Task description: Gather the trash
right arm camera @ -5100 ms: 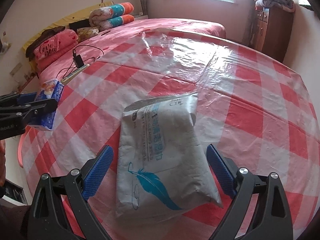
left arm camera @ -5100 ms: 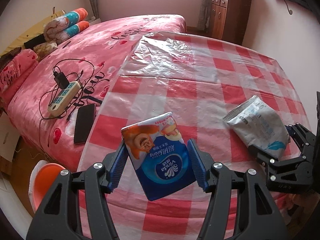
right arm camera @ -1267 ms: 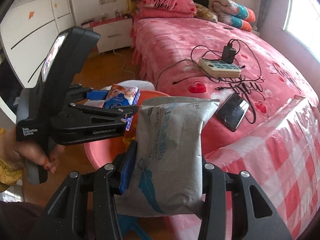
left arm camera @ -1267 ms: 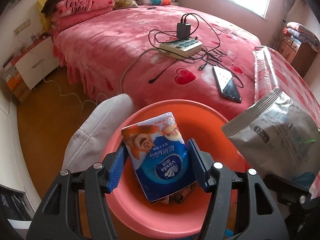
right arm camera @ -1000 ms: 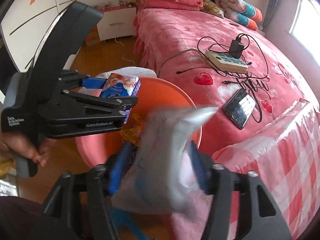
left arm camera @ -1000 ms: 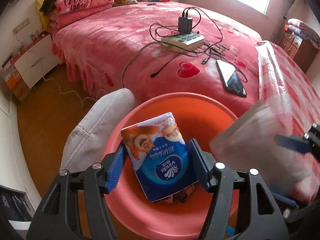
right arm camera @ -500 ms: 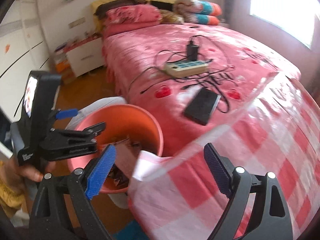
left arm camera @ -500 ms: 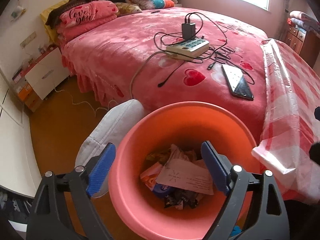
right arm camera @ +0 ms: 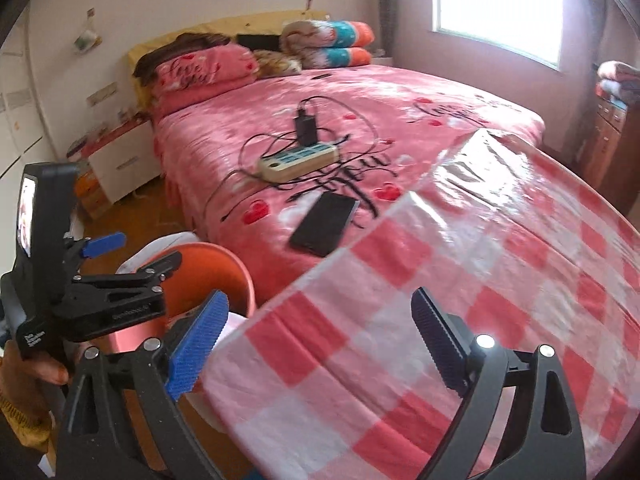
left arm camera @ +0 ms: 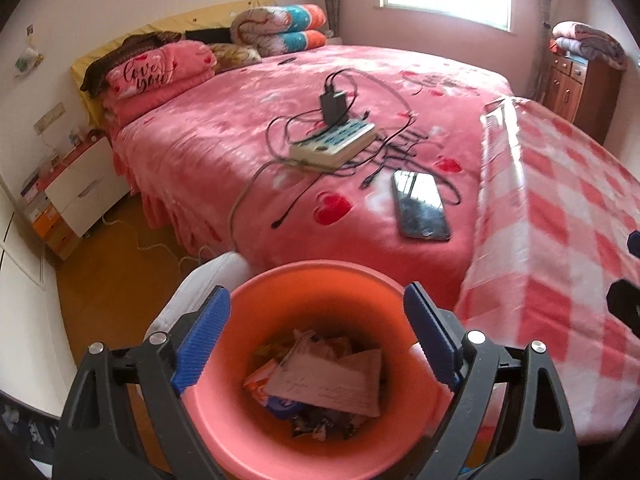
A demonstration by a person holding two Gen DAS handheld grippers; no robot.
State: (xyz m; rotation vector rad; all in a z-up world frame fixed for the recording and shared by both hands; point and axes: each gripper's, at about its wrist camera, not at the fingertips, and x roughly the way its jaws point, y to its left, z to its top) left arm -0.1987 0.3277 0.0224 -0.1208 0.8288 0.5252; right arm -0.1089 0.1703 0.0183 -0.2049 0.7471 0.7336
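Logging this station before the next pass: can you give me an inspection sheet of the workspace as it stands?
Surface: checked table cover, nothing seen on it.
Job's things: orange bin on the floor holds wrappers and paper.
Clutter: phone on the bed.
Grippers: left gripper open above the bin; right gripper opening over the table edge, nothing between its jaws.
Cables: power strip with tangled leads on the bed.
Surroundings: nightstand, wooden cabinet.

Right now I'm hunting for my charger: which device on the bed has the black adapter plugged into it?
The white power strip with teal sockets: the black adapter stands upright in its far end. The phone lies flat nearer the orange bin, with nothing plugged in.
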